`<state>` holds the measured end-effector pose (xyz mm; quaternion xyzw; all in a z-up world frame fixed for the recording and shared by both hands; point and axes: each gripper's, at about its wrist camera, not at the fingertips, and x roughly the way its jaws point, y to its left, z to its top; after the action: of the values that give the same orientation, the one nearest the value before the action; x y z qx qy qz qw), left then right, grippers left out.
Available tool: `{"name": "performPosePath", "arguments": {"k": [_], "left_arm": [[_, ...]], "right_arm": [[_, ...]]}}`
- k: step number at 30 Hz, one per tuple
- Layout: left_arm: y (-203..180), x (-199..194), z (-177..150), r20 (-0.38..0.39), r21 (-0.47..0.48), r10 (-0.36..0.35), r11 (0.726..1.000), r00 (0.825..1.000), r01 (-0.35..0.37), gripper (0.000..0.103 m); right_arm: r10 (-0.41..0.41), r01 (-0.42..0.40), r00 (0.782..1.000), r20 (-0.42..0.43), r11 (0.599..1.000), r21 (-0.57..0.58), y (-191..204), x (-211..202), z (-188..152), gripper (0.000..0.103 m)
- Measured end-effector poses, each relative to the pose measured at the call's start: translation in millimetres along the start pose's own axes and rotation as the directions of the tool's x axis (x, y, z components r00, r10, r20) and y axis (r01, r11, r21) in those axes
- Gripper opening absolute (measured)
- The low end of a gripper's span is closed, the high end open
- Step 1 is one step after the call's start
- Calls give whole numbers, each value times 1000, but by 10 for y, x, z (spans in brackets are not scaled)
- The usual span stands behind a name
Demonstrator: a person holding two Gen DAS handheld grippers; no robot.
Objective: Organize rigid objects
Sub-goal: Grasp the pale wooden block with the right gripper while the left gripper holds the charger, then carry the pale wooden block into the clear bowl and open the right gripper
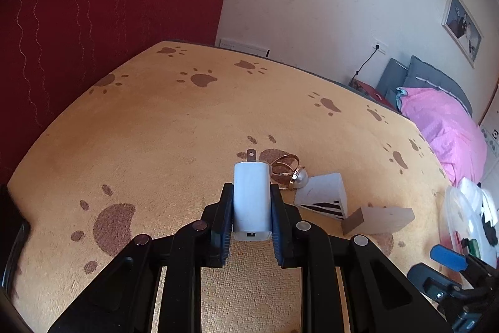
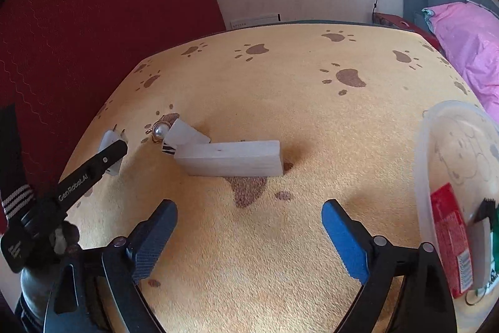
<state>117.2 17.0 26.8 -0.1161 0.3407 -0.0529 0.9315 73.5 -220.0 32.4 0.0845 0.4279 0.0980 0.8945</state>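
My left gripper (image 1: 251,192) is shut on a white USB charger plug (image 1: 252,202), prongs pointing away, held just above the mat. It also shows in the right wrist view (image 2: 110,145), gripped by the left gripper (image 2: 117,150). A gold pearl ring (image 1: 288,170) lies just beyond it, right of the plug. A white wedge block with black stripes (image 1: 322,195) and a long wooden block (image 1: 379,220) lie to the right. My right gripper (image 2: 249,217) is open and empty, short of the wooden block (image 2: 232,158).
A yellow paw-print mat (image 1: 156,130) covers the table. A clear plastic tub (image 2: 433,152) at the right holds a red packet (image 2: 449,236) and other items. A red curtain is at the left; a bed with pink bedding (image 2: 467,36) is far right.
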Motion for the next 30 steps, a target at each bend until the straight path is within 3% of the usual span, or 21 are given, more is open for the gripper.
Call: {"name": "performPosePath", "arguments": {"k": [15, 18, 30], "left_arm": [[33, -24, -11, 16, -26, 22, 999, 1000, -22, 22], [34, -19, -11, 13, -30, 23, 999, 1000, -23, 22], [19, -16, -14, 13, -19, 17, 1000, 1000, -17, 22]], "right_arm": [[-81, 81, 997, 7, 996, -37, 265, 413, 190, 101], [-97, 98, 995, 18, 994, -48, 274, 427, 196, 96], [-93, 95, 995, 38, 994, -58, 230, 267, 86, 95]]}}
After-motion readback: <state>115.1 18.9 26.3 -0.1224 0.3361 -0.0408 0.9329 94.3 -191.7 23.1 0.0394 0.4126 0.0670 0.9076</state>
